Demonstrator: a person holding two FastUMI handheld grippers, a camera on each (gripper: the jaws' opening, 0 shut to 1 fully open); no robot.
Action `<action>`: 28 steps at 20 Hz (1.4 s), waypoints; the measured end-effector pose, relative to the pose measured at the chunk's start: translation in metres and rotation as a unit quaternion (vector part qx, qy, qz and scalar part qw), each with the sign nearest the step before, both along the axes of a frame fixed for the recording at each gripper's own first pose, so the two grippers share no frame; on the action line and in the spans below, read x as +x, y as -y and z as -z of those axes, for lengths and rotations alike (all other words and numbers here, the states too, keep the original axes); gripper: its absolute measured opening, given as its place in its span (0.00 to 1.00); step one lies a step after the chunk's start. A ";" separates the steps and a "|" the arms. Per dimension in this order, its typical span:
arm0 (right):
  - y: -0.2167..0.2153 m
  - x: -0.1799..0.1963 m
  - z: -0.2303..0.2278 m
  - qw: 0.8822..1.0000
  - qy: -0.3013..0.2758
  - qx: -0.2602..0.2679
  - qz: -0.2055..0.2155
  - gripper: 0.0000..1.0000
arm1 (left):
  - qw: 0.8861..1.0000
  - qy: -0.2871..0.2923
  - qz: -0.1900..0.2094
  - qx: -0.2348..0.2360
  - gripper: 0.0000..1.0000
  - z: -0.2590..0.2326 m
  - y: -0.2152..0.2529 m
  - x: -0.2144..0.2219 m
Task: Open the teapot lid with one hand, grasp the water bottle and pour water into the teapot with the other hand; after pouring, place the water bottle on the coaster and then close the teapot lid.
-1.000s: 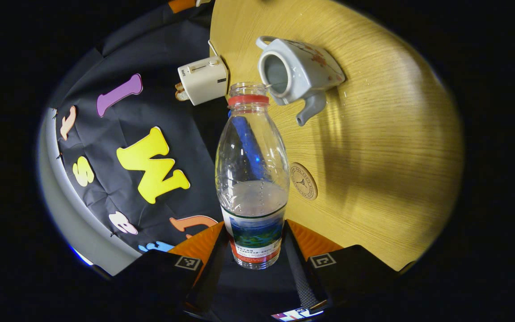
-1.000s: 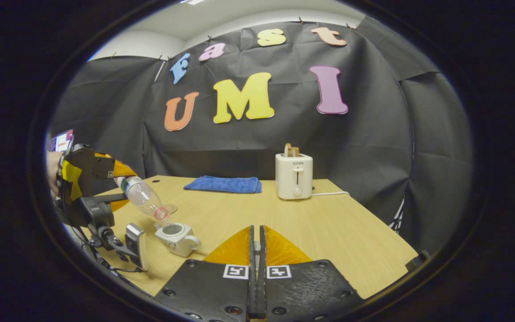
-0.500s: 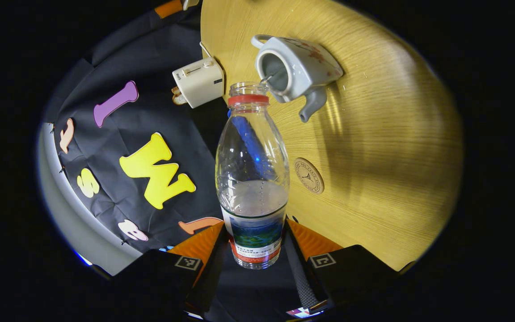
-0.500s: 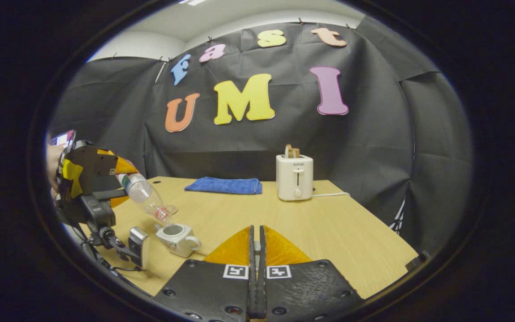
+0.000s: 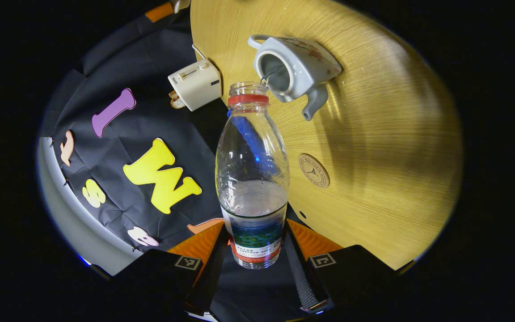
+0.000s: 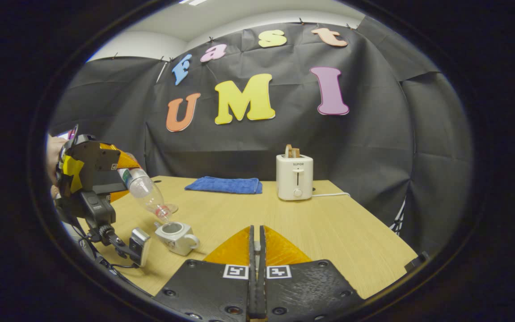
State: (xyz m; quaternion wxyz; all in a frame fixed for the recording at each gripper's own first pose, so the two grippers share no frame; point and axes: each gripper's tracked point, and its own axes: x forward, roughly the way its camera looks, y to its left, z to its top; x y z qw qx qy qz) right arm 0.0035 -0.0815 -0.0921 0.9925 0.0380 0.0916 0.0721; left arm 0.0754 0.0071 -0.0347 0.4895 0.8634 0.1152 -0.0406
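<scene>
The left tool [image 5: 253,250] grips the water bottle [image 5: 252,179] low on its labelled body, one finger pressed to each side. Seen from the right gripper view, the left tool [image 6: 125,172] is pitched steeply down, so the bottle [image 6: 148,197] slants mouth-down, and its red-ringed neck hangs just above the teapot [image 6: 176,236]. A hand [image 6: 54,156] shows behind the tool's body at the edge of that view.

In the left gripper view the bottle's open mouth sits just beside the rim of the teapot [image 5: 295,67], and a thin thread of water seems to run from it into the pot, though it is too fine to be sure. The teapot stands upright on the wooden surface [image 5: 387,147] with its lid off, its opening bare. Water remains in the bottle around the top of its label.

The round coaster [image 5: 314,170] lies flat on the surface near the teapot, on the spout's side, apart from it and bare. Beyond the teapot, at the far edge of the surface, stand a white toaster [image 6: 294,176] and a folded blue cloth [image 6: 224,184].

The right tool [image 6: 256,250] is held level above the surface, well apart from the teapot, its two fingers pressed together with nothing visible between them. The lid cannot be made out.
</scene>
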 end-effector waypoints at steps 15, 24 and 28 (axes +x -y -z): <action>0.002 0.002 0.004 1.000 -0.001 0.000 -0.002 0.00 | 1.000 0.010 0.006 0.020 0.77 -0.006 0.003 0.000; 0.004 -0.003 -0.002 1.000 0.005 -0.004 0.008 0.00 | 0.999 0.027 0.023 -0.040 0.73 -0.007 -0.001 0.008; 0.002 -0.004 -0.007 1.000 0.007 -0.002 0.009 0.00 | 0.985 0.030 0.009 -0.167 0.73 0.003 -0.017 0.006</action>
